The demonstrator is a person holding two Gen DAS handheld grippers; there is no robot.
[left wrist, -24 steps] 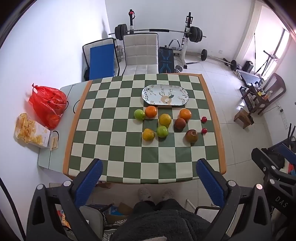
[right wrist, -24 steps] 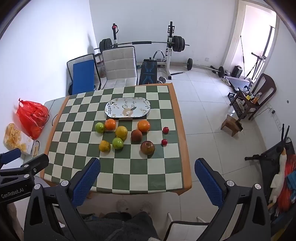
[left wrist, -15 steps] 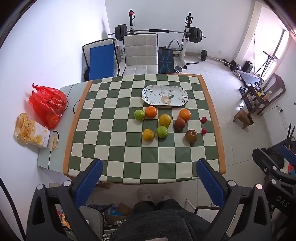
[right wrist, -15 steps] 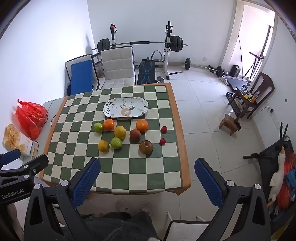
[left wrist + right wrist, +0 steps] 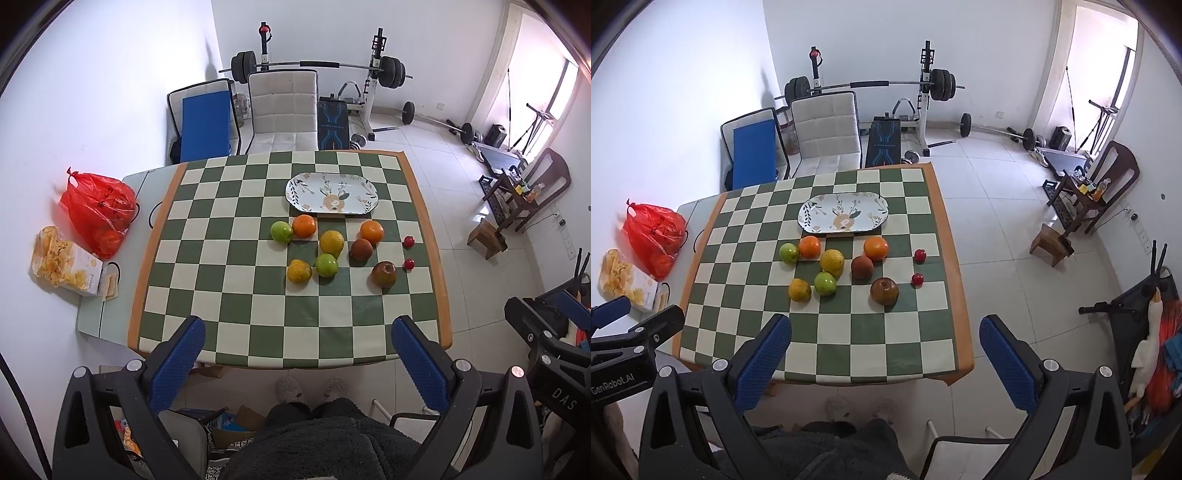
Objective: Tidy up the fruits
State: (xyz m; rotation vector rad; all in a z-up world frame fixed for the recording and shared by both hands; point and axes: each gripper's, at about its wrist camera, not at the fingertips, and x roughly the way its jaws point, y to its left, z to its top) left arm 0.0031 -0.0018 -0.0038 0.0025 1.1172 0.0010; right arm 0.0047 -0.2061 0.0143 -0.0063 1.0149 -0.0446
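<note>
Several fruits lie loose on the green-and-white checked table: two oranges, two green apples, a yellow one, a brown-red apple and two small red fruits. An empty oval patterned plate sits behind them; it also shows in the right wrist view. My left gripper is open and empty, high above the table's near edge. My right gripper is open and empty, also above the near edge, right of the left one.
A red plastic bag and a snack box lie on a grey side table at the left. A padded chair and weight bench stand behind the table. A person's legs are below me.
Both views have shifted only slightly; the table sits a touch lower and closer in frame. No fruit has moved and both grippers stay open.
</note>
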